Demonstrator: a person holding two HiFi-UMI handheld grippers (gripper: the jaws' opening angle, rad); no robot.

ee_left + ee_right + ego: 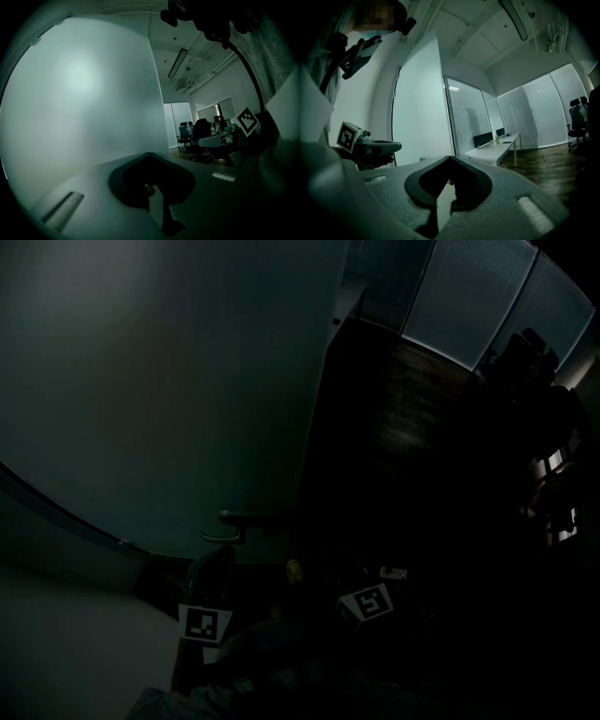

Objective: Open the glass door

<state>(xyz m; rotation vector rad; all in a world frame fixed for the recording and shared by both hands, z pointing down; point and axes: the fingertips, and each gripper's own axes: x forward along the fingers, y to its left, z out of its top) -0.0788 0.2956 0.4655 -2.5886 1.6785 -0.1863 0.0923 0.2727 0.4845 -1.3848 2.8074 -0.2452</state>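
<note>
The scene is very dark. A frosted glass door (159,381) fills the left of the head view, and its lever handle (230,519) juts out low on its edge. My left gripper (212,570) sits just below that handle with its marker cube (204,622) toward me; I cannot tell if it touches the handle. In the left gripper view the left gripper (149,157) is shut and empty, beside the glass door (84,108). My right gripper (450,159) looks shut and empty, facing the room past the glass door's edge (417,103). The left gripper (375,149) shows at its left.
Beyond the door's edge lies a dark wooden floor (412,409) with blind-covered glass walls (469,296) behind. Office chairs (186,133) and a desk (215,139) stand in the room. A long white table (494,147) runs along the glazed wall.
</note>
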